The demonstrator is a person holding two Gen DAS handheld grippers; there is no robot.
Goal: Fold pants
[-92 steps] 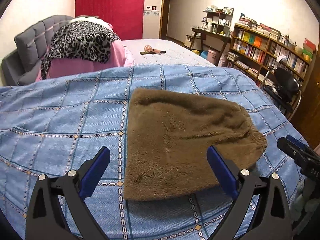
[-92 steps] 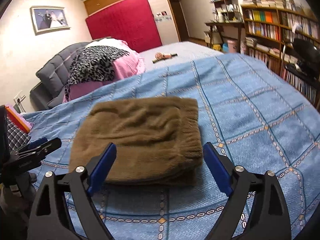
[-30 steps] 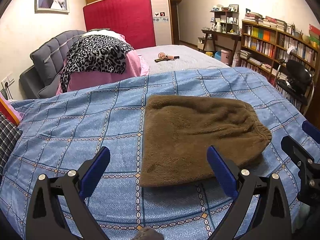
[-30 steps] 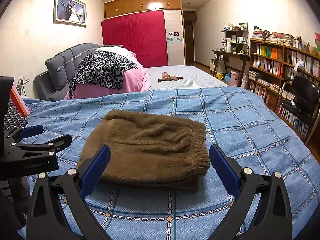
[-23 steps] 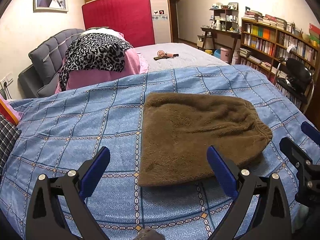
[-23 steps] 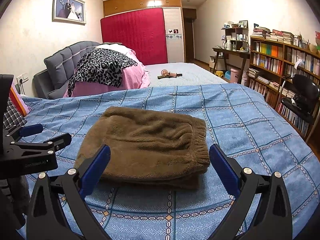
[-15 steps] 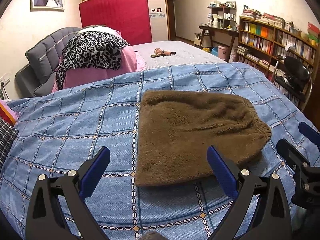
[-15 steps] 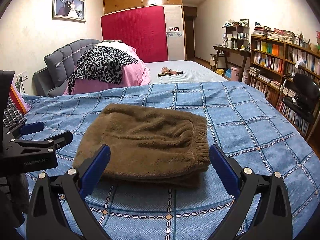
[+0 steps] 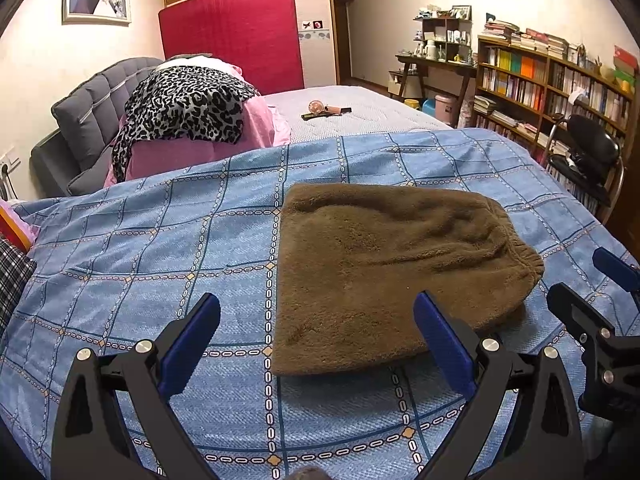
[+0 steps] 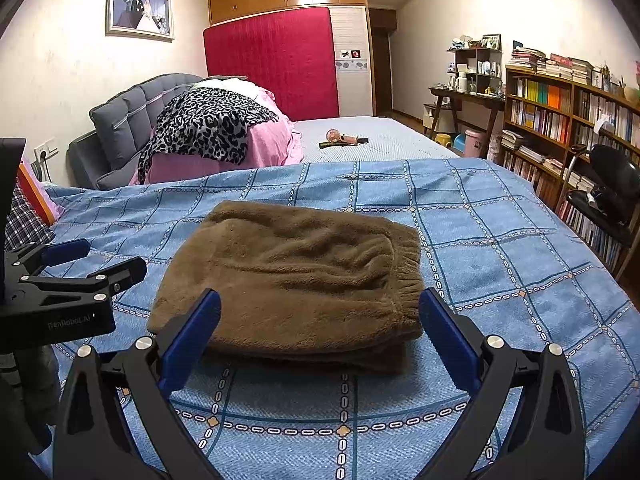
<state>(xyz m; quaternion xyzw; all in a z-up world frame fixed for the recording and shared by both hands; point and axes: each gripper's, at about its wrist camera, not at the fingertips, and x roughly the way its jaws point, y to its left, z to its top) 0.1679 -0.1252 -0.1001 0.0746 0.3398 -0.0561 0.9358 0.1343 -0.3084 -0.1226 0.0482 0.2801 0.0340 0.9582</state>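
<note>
The brown pants (image 10: 296, 280) lay folded in a thick square on the blue checked bedspread (image 10: 500, 248) — near the bed's front edge. The left gripper (image 9: 316, 332) and right gripper (image 10: 318, 328) hung above, jaws wide apart — both empty.

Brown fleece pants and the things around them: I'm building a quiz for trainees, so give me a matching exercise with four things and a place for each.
Things:
1. brown fleece pants
2. leopard-print blanket
3. framed photo
4. office chair

Places:
A. on the wall
B. beside the bookshelf
C. folded on the blue checked bedspread
D. draped over the pink bedding

Pairs: 1-C, 2-D, 3-A, 4-B
</note>
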